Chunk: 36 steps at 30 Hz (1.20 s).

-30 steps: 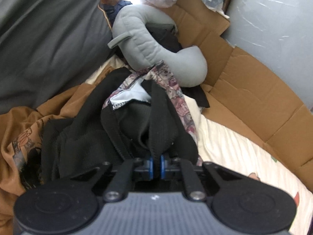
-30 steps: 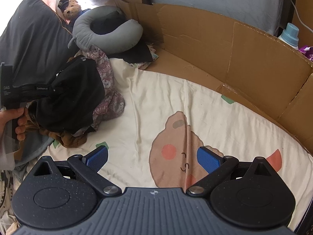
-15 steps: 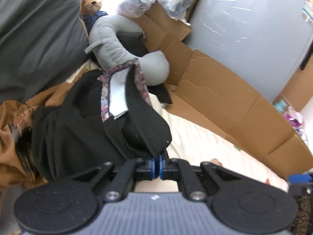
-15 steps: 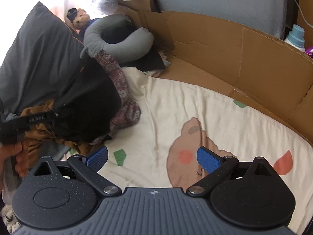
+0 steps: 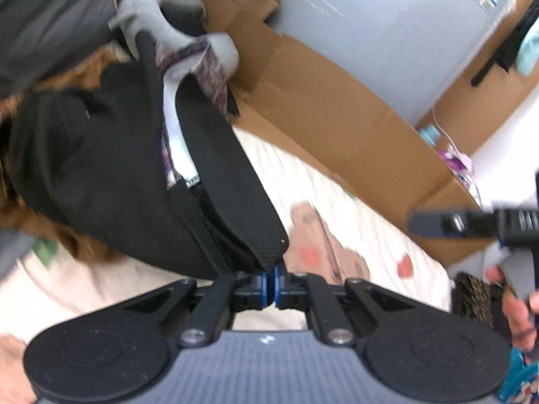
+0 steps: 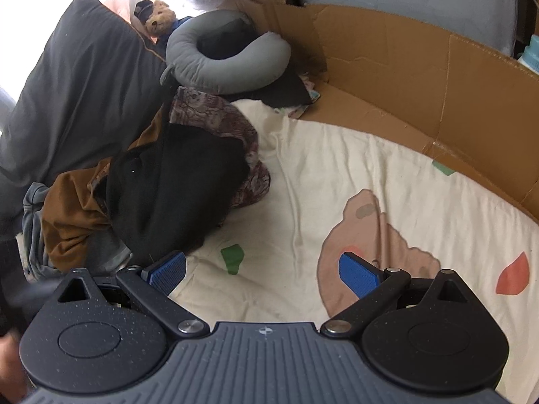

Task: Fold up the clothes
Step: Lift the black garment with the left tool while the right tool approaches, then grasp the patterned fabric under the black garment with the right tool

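Jaws of left gripper [image 5: 272, 284] clamped on corner of black garment [image 5: 134, 181], drawn off clothes heap [image 6: 77, 208] toward bedsheet [image 6: 337, 168]; right gripper [image 6: 262, 274] jaws apart, empty. Judged step: pulling garment clear; second corner to be taken, then spread flat

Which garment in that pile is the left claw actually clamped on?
The black garment: its edge is pinched in the left claw. The brown garment and patterned one lie untouched.
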Available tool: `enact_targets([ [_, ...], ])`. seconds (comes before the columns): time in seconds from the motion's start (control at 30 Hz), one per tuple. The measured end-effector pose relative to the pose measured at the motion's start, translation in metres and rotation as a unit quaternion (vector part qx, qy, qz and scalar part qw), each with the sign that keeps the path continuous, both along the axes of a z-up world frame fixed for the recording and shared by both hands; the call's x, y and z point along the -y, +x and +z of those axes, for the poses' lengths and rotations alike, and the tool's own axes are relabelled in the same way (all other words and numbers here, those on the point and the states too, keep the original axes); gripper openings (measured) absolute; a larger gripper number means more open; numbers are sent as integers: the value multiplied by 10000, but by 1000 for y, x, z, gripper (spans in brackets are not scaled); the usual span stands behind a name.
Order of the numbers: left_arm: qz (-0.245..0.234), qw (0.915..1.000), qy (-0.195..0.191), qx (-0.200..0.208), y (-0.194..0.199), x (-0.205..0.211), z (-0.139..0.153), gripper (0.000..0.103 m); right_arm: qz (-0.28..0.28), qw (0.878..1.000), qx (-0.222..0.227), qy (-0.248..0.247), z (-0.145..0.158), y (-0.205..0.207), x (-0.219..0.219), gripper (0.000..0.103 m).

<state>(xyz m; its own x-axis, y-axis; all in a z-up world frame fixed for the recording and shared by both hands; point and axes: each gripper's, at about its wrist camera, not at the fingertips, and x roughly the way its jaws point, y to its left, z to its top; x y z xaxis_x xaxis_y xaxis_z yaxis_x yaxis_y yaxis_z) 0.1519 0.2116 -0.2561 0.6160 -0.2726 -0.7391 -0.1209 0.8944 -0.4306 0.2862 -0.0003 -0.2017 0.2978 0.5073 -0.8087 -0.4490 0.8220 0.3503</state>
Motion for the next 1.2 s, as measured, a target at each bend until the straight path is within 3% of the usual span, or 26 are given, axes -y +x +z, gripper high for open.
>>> enact_targets([
  [0.3,-361,9974,-394,-474,-17,38,-43,4,285,9992,-285,-76,-30,-8,-15,98],
  [0.43,-590,9951,-387,-692,-26,61,-58,4,251,9982,-511,-159,-53,-10,-14,97],
  [0.53,-652,9947,-244,-757,-26,60,-59,10,181,9970,-727,-190,-73,-8,-13,95],
  [0.6,-630,9953,-142,-722,-26,55,-55,19,171,9967,-768,-174,-82,-7,-14,95],
  [0.67,-609,9958,-40,-687,-27,50,-52,44,177,9968,-765,-124,-87,-6,-16,95],
  [0.7,-598,9960,11,-669,-27,47,-51,48,173,9969,-764,-107,-90,-5,-18,95],
  [1.03,188,9955,871,-309,8,6,-39,59,64,9976,-679,127,-102,15,-33,95],
  [1.2,572,9915,1097,-413,24,-9,-43,59,-70,9978,-632,209,-107,30,-42,94],
])
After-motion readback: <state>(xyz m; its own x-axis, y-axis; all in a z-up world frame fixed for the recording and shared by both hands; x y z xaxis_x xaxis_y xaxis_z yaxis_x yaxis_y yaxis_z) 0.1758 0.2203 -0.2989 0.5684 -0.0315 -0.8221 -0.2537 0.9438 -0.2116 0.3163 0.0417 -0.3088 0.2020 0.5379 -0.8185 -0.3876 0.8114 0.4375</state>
